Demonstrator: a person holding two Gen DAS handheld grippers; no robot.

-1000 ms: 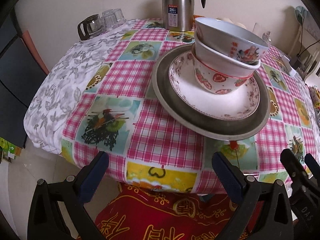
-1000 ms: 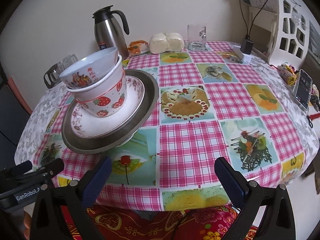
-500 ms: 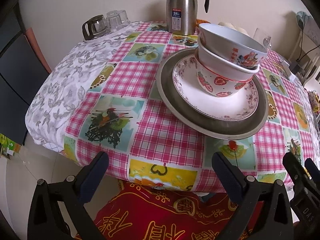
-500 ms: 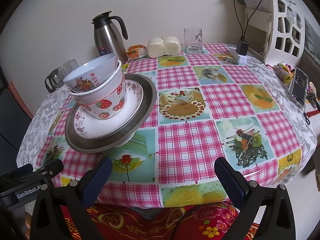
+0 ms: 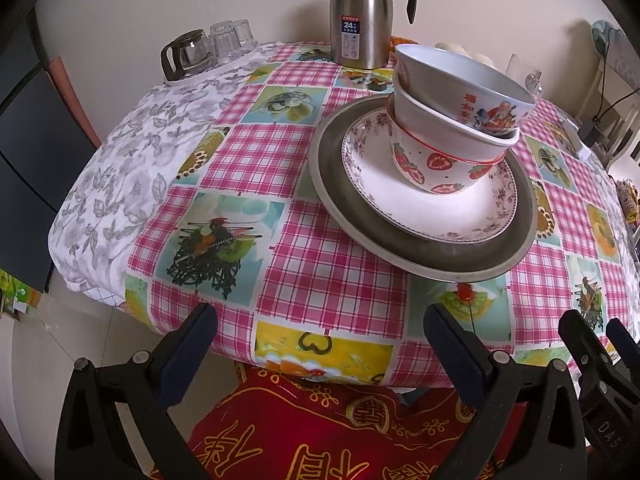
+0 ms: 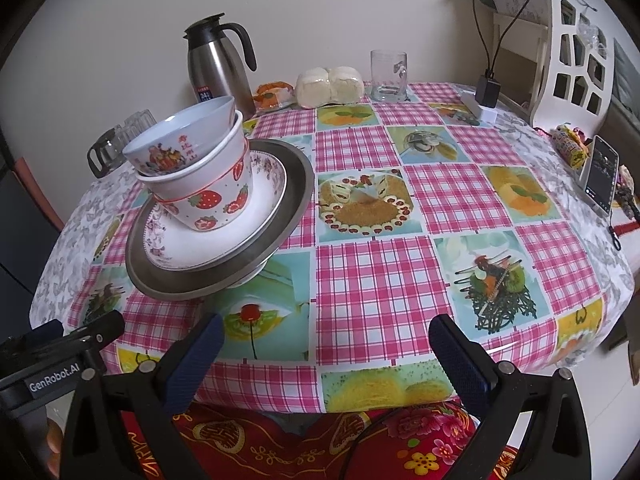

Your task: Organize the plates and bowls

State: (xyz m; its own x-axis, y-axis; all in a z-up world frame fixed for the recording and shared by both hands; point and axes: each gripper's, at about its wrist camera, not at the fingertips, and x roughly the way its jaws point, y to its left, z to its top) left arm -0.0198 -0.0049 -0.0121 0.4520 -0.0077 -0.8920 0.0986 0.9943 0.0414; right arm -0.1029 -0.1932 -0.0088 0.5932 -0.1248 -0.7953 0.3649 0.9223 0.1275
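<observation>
A stack stands on the checked table. A grey metal plate point(image 5: 332, 184) point(image 6: 296, 184) is at the bottom, with a white floral plate point(image 5: 400, 204) point(image 6: 264, 200) on it. On that sits a strawberry bowl point(image 5: 432, 160) point(image 6: 208, 196), with a pale blue bowl point(image 5: 460, 92) point(image 6: 180, 140) nested on top. My left gripper point(image 5: 320, 344) is open and empty, held off the table's near edge, below the stack. My right gripper point(image 6: 324, 352) is open and empty at the near edge, right of the stack.
A steel thermos point(image 5: 360, 20) point(image 6: 216, 68), glass cups and a small glass pot point(image 5: 188, 52), buns point(image 6: 330, 86) and a glass mug point(image 6: 388, 76) stand at the back. A phone point(image 6: 600, 172) and charger point(image 6: 486, 94) are at the right. A red cushion point(image 5: 320, 428) lies below the table edge.
Both grippers have drawn back from the table, so the stack looks farther off. The stack has not moved. Both grippers stay open.
</observation>
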